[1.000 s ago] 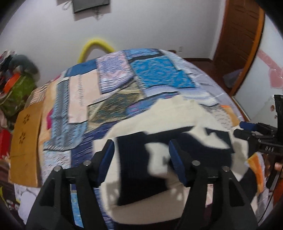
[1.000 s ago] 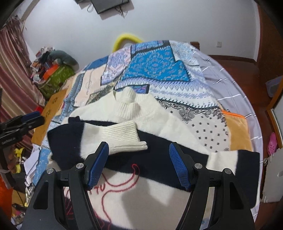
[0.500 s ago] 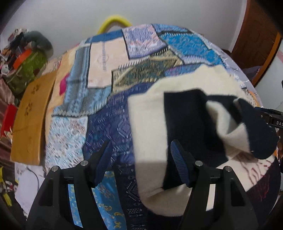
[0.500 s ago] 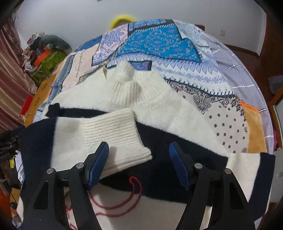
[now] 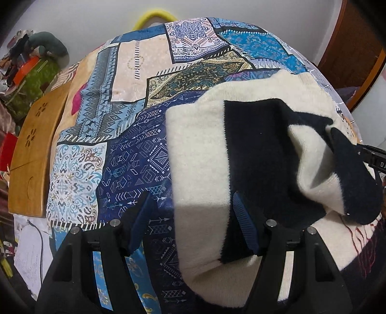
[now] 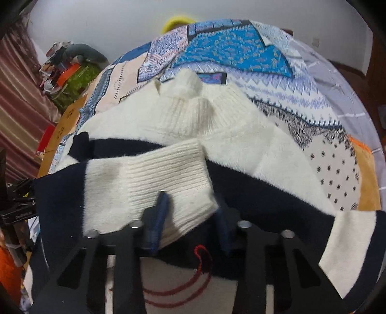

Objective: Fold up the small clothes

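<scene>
A cream and navy sweater [image 6: 241, 145] lies on the patchwork bedspread [image 6: 229, 48], collar at the far side. One sleeve is folded across its body, and its ribbed cream cuff [image 6: 168, 174] sits at my right gripper [image 6: 190, 222]. That gripper's jaws are closing and pinch the cuff's near edge. My left gripper [image 5: 193, 224] stands open over the sweater's left side [image 5: 200, 149], with the cream folded edge lying between its fingers and neither pad pressing on it. The right gripper's body [image 5: 376, 161] shows at the right edge of the left wrist view.
A wooden board [image 5: 33, 149] runs along the bed's left edge, beside a heap of clothes and bags [image 5: 31, 72]. A yellow hoop [image 5: 154, 17] leans at the wall behind the bed. A wooden door [image 5: 354, 48] stands at the right.
My right jaws have gone from wide apart to pinching the ribbed cuff. Both grippers have sunk closer to the sweater, and the left one now straddles its left edge.
</scene>
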{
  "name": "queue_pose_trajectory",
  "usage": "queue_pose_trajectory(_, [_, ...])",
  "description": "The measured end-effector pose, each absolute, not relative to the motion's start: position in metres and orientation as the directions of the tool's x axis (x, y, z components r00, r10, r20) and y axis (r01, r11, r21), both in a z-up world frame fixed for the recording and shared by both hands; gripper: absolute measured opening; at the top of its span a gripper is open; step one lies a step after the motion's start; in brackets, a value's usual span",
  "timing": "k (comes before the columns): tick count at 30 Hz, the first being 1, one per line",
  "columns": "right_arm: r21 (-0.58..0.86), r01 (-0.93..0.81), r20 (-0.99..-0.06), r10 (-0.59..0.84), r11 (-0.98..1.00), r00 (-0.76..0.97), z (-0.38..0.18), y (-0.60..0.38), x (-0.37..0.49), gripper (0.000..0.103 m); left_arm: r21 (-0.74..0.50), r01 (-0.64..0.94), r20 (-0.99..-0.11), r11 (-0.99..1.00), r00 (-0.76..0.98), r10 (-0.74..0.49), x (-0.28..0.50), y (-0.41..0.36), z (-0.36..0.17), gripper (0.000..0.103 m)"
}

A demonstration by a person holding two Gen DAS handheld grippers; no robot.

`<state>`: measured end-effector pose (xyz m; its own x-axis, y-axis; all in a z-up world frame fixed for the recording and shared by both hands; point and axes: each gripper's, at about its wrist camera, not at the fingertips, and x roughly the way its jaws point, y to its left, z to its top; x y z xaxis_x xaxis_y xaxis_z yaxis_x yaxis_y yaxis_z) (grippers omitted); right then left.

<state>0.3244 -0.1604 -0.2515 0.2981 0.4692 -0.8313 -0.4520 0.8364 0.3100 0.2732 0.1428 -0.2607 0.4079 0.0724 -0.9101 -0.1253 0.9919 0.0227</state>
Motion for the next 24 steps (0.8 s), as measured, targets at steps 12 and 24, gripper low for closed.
queue_pose_trajectory(12, [0.257,-0.486,-0.773,0.479,0.836,0.415,-0.209,-0.182,0.311,0.009,0.043,-0.129,-0.914,0.991,0.395,0.091,0.265,0.138,-0.253,0.068])
queue_pose_trajectory(24, [0.222,-0.362,-0.724,0.402,0.905,0.561,-0.178,-0.246,0.305,0.009,0.066,-0.091,-0.916,0.994,0.39,0.096,0.24,0.126,-0.245,0.068])
